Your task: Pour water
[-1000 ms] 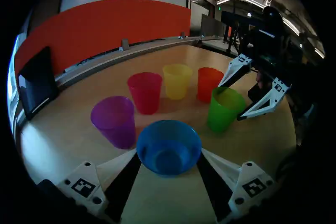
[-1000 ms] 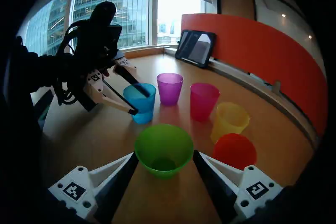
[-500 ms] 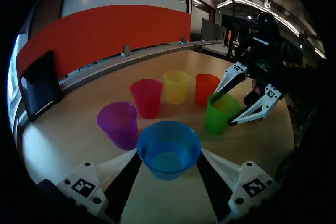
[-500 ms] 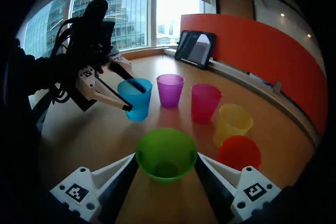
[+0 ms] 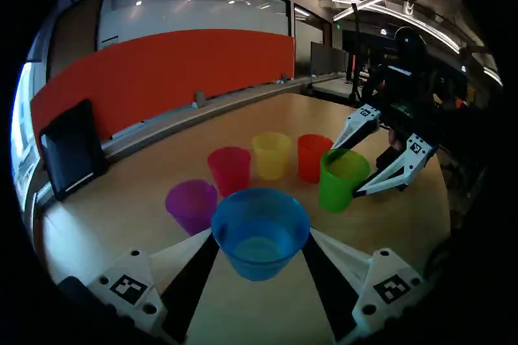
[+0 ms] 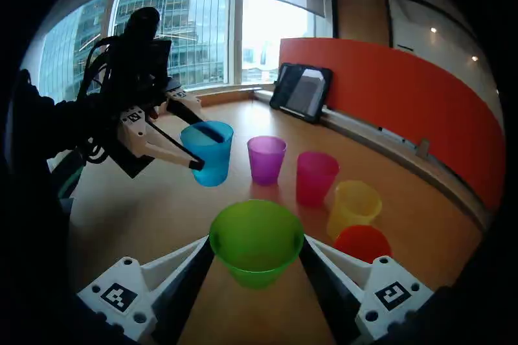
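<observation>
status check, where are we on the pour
Left gripper shut on blue cup, water inside. Right gripper shut on green cup. Pour not started, both upright. Purple cup nearest blue one.

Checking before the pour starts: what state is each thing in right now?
Blue cup, upright, holds water, clamped by left gripper.
Green cup, upright, clamped by right gripper.
Purple cup, upright on table.
Pink cup, upright on table.
Yellow cup, upright on table.
Orange cup, upright on table.
Tablet, propped upright.

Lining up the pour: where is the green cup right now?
In the right gripper view the green cup sits bottom centre, gripped by the right claw, with the orange cup just to its right.
</observation>
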Action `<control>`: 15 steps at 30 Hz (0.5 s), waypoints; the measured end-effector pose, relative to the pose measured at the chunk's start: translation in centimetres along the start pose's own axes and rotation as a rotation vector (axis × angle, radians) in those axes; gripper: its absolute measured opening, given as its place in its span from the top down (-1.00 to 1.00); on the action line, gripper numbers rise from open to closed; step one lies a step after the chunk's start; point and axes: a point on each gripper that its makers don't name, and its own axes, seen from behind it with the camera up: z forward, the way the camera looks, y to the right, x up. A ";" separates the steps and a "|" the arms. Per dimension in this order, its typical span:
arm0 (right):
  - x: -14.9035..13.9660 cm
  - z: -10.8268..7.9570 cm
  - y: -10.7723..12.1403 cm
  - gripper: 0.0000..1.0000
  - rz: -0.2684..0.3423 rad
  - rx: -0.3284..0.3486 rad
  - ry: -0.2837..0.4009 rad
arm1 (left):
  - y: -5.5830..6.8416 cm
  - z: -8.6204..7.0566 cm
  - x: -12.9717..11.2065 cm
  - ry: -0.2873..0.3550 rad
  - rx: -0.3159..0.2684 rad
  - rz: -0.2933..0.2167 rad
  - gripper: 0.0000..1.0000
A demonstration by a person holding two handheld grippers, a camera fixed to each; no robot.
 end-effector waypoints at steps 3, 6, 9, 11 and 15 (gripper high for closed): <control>1.1 -0.6 -0.1 -0.84 -0.005 -0.006 0.023 | 0.3 -0.7 0.9 0.016 0.000 0.001 -0.69; 2.2 -1.4 -0.2 -0.85 -0.009 -0.013 0.047 | 0.5 -1.3 1.8 0.030 0.000 0.001 -0.69; 3.6 -2.2 -0.3 -0.84 -0.017 -0.023 0.075 | 0.6 -2.1 2.9 0.053 0.008 0.008 -0.69; 4.5 -2.7 -0.3 -0.84 -0.023 -0.031 0.096 | 0.6 -2.7 3.7 0.069 0.016 0.017 -0.69; 6.4 -3.7 -0.4 -0.85 -0.032 -0.044 0.138 | 0.4 -3.9 5.2 0.099 0.035 0.033 -0.69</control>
